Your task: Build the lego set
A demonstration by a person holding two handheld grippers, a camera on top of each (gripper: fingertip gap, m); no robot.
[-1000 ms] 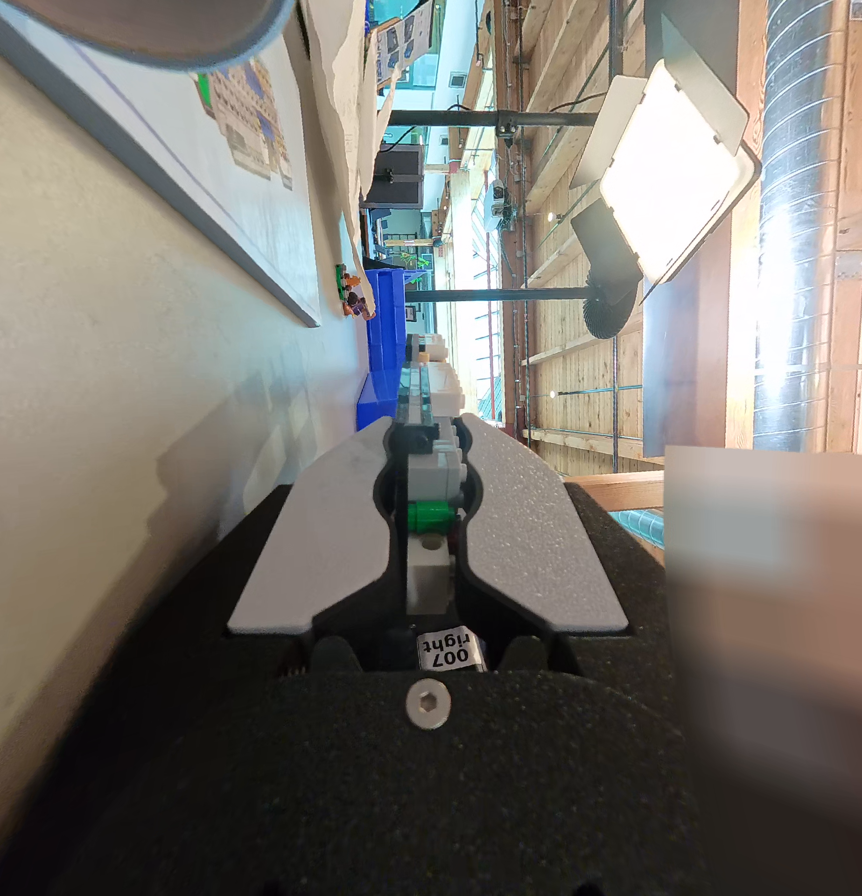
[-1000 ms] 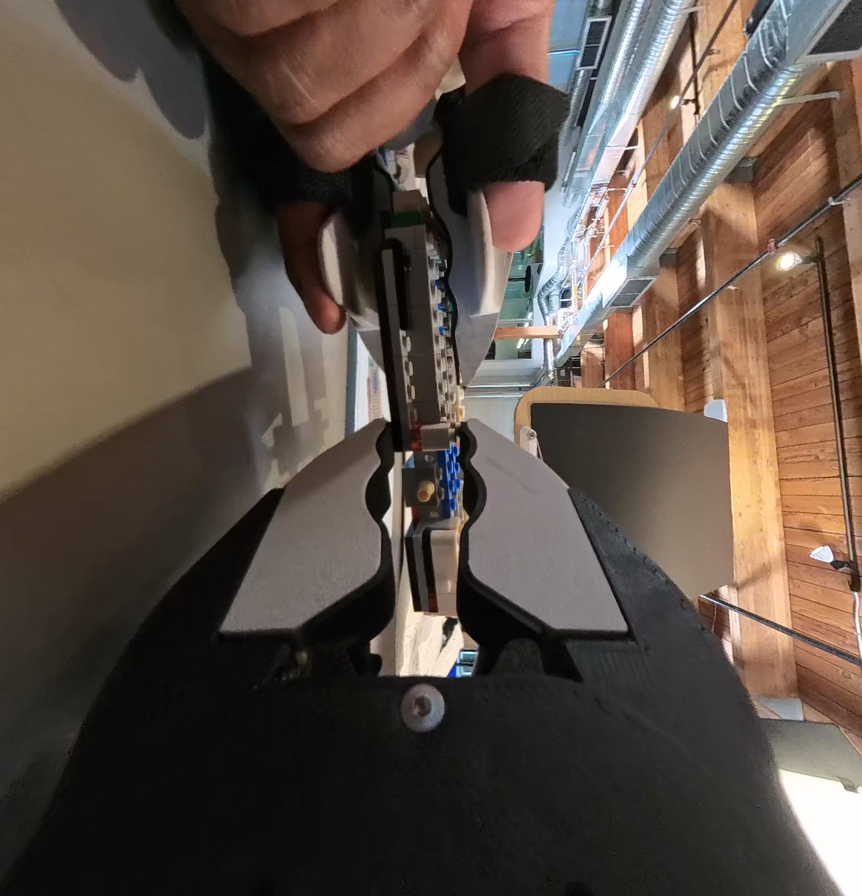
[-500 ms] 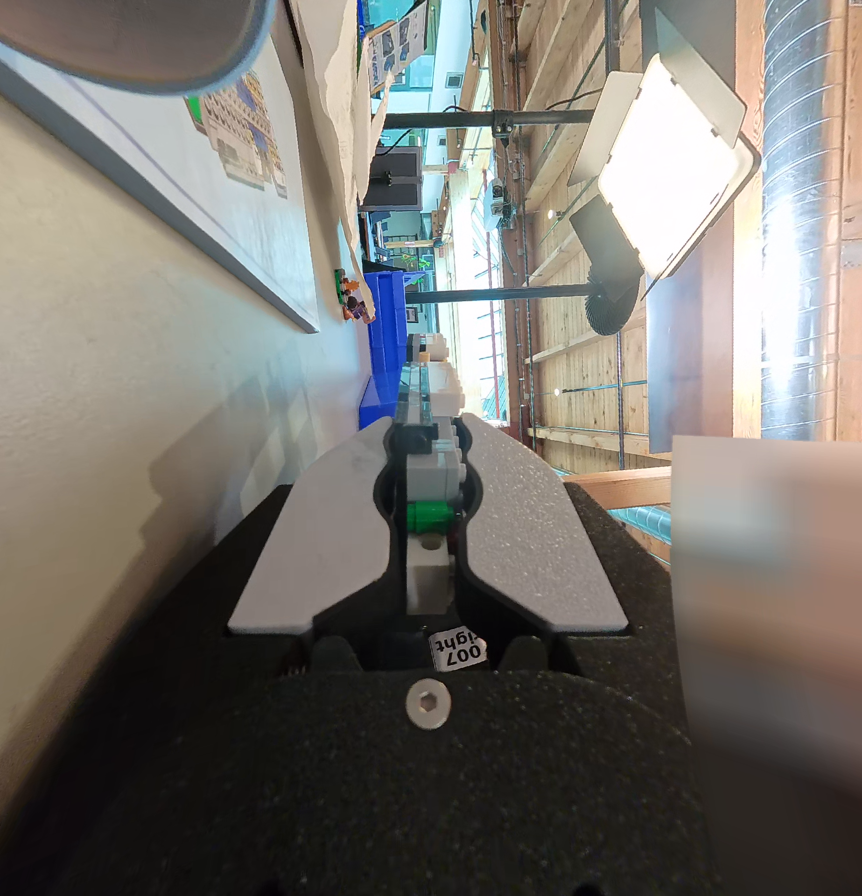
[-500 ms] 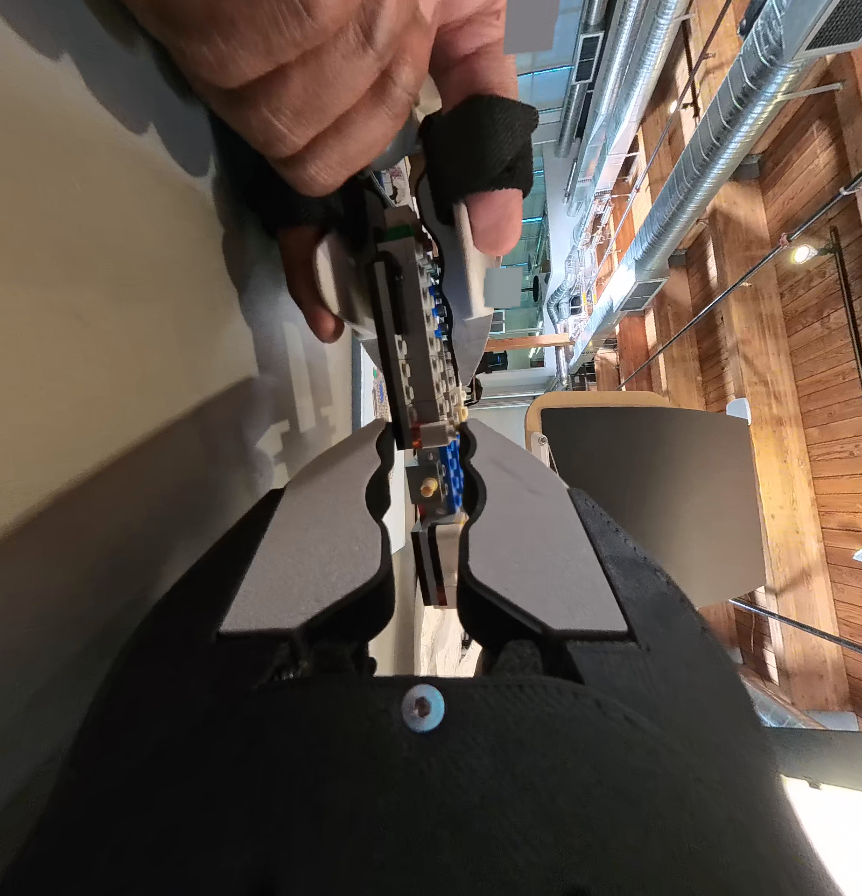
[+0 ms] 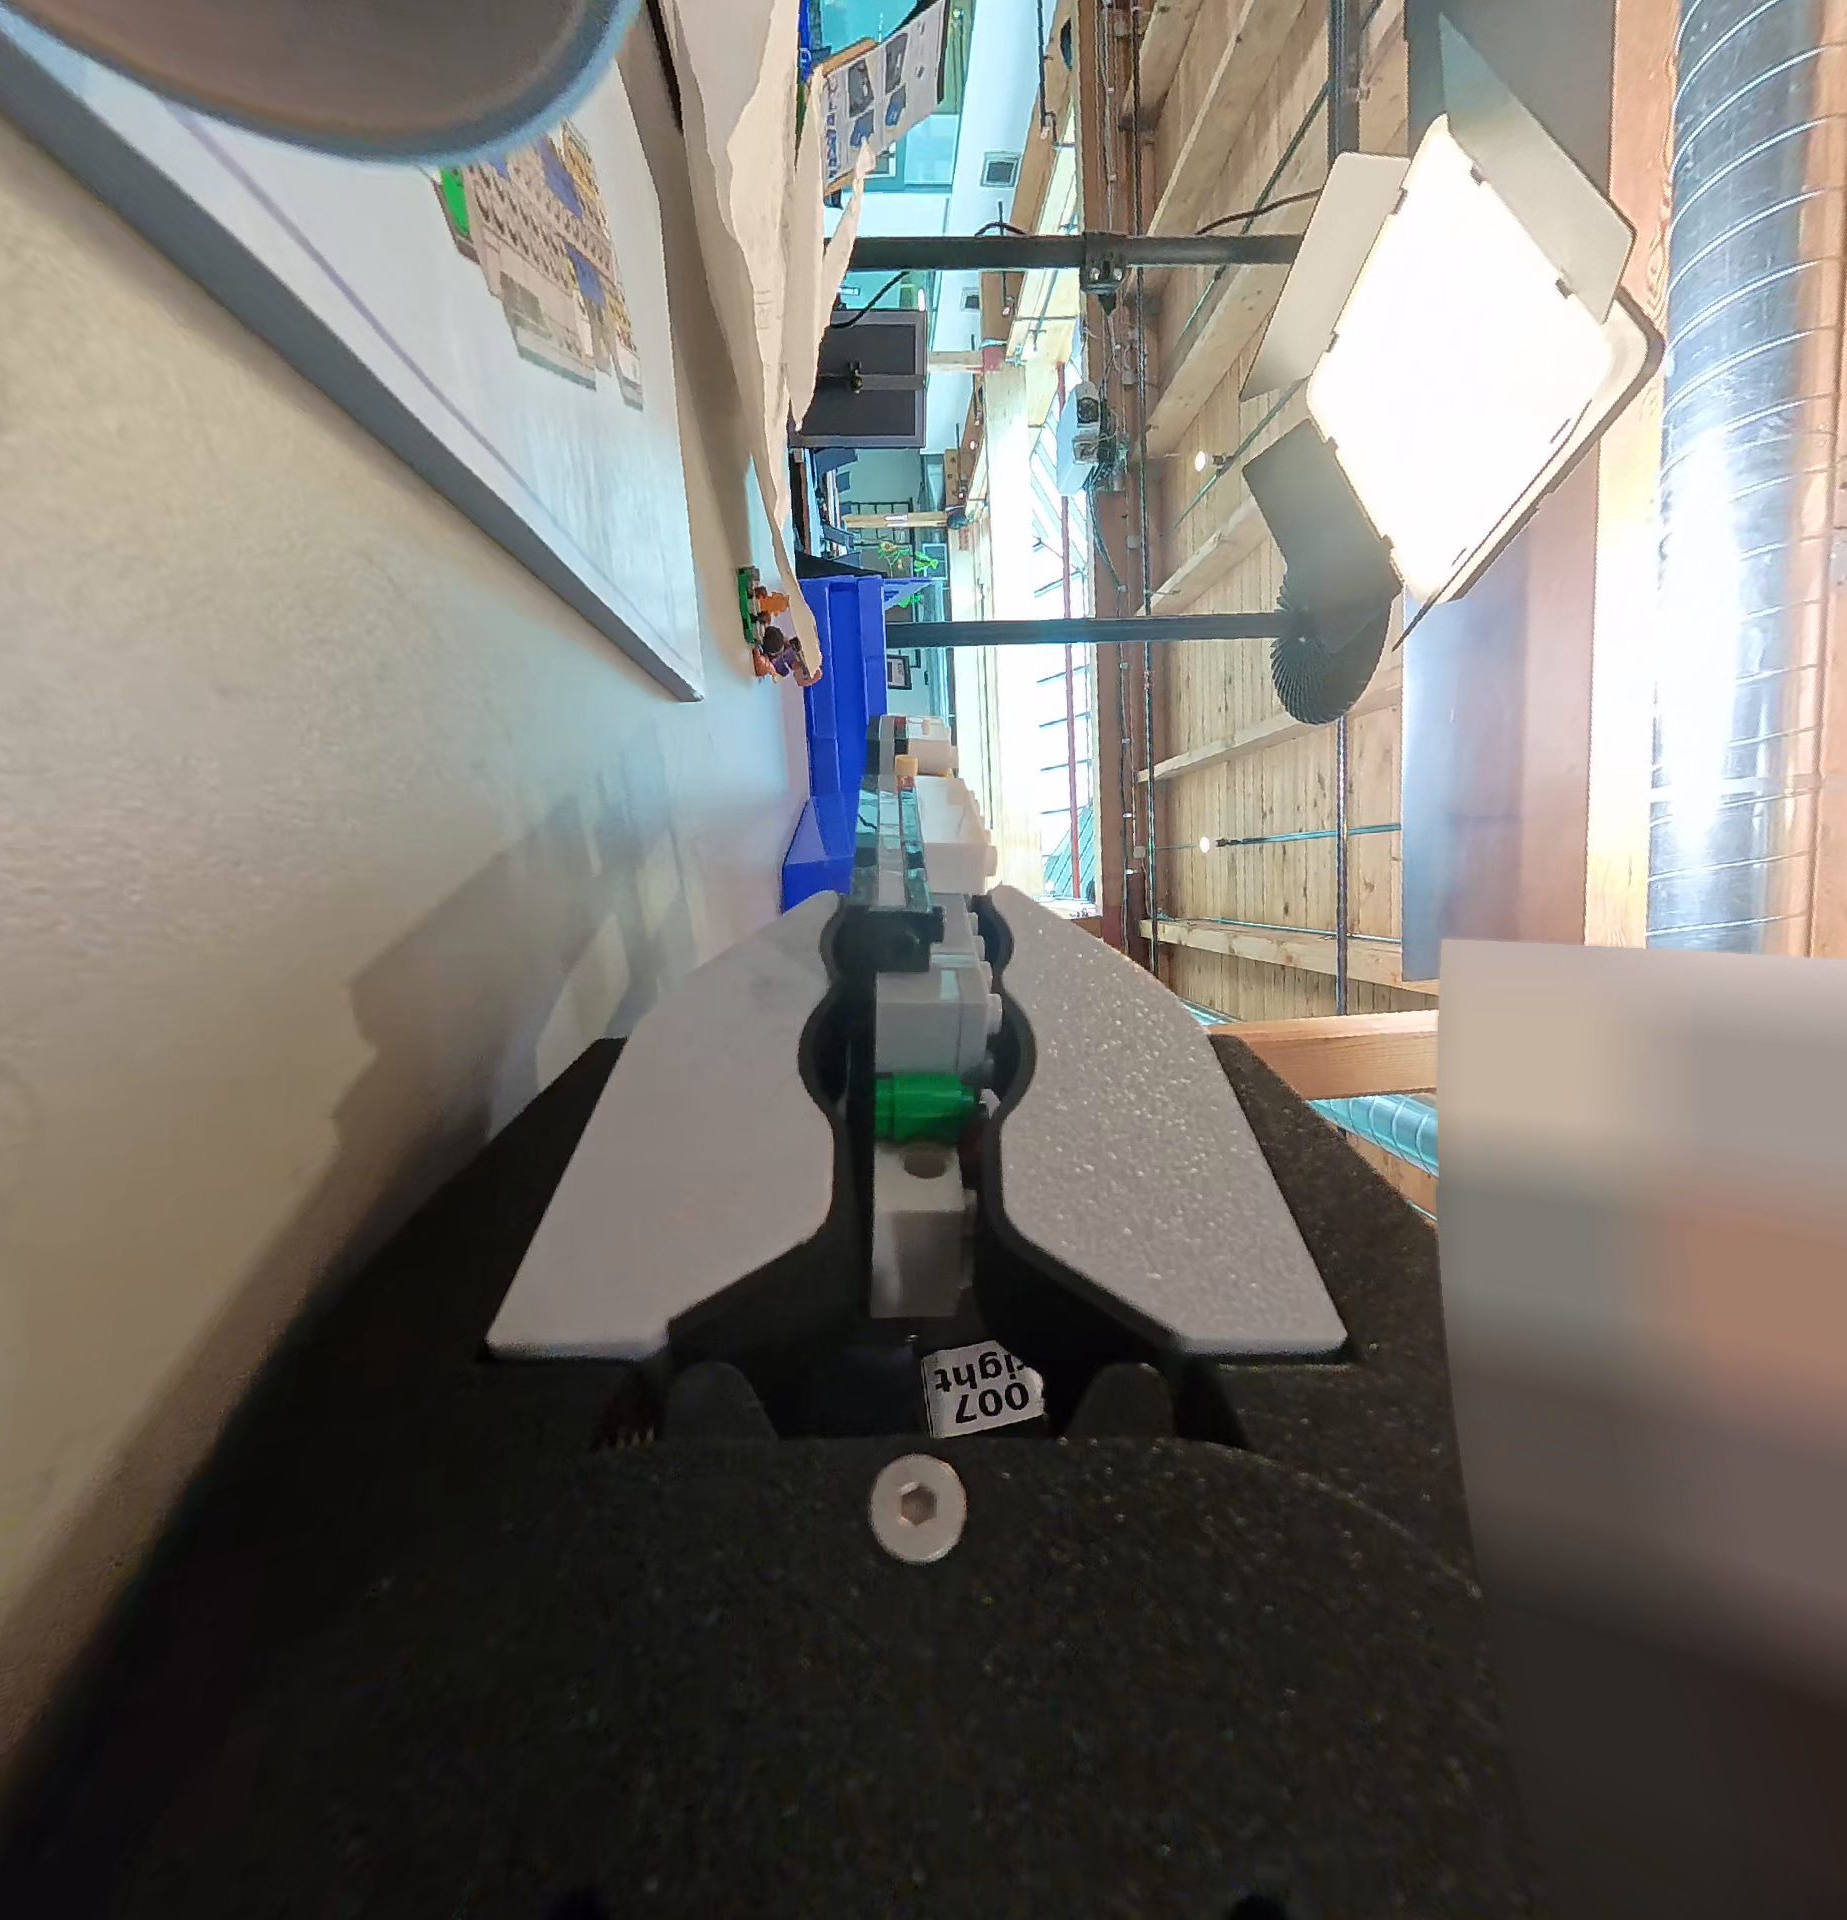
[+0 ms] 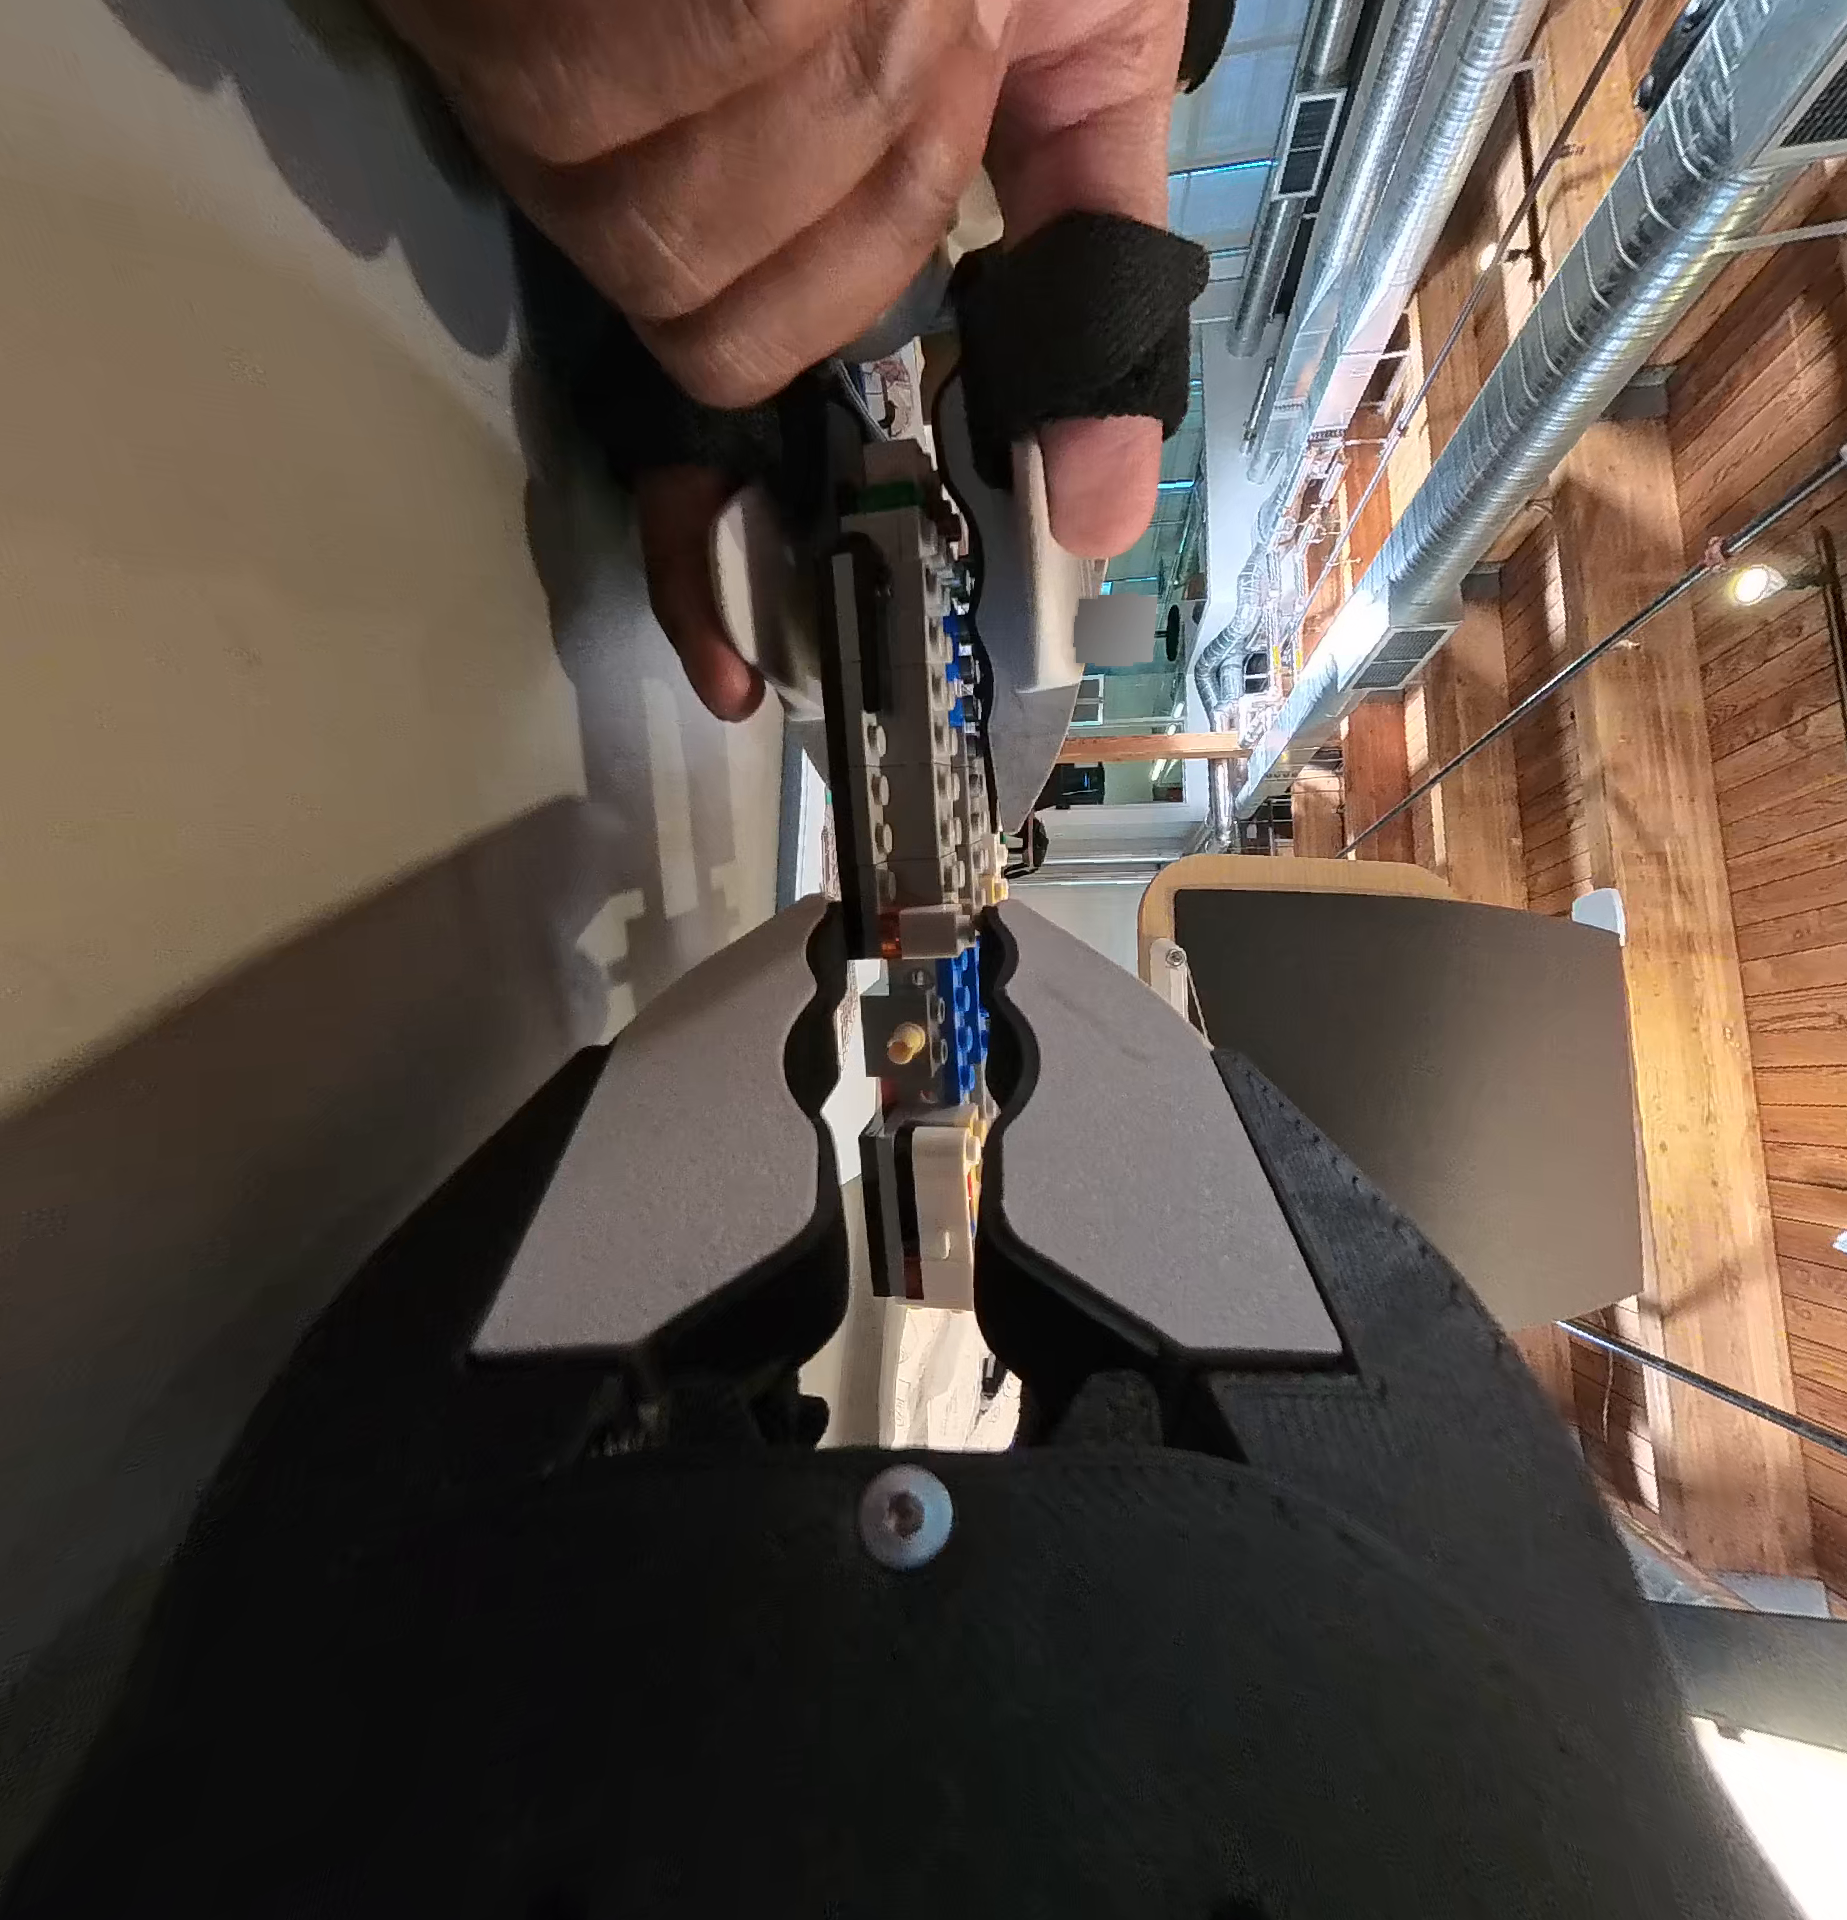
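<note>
A long brick model, grey and black with blue, white and green parts, hangs in the air between my two grippers. My left gripper point(image 5: 914, 914) is shut on one end of the model point(image 5: 924, 1013), where a grey block, a green piece and a white block sit between the pads. My right gripper point(image 6: 914, 920) is shut on the other end of the model point(image 6: 903, 748), over blue, grey and white bricks. In the right wrist view a hand point(image 6: 794, 156) holds the left gripper, and its fingers point(image 6: 1044, 665) clamp the model's far end.
The pale table point(image 5: 223, 727) lies to the left in both views. On it are a printed sheet point(image 5: 545, 312), small brick figures point(image 5: 773, 634) and a blue bin point(image 5: 841, 727). A lamp panel point(image 5: 1449, 332) is on the right. A dark chair back point(image 6: 1397, 1091) stands to the right. Both grippers' tips are close together, under 4 cm apart.
Both grippers keep their hold on the model. The views have shifted only slightly, and the hand looms a little larger in the right wrist view.
</note>
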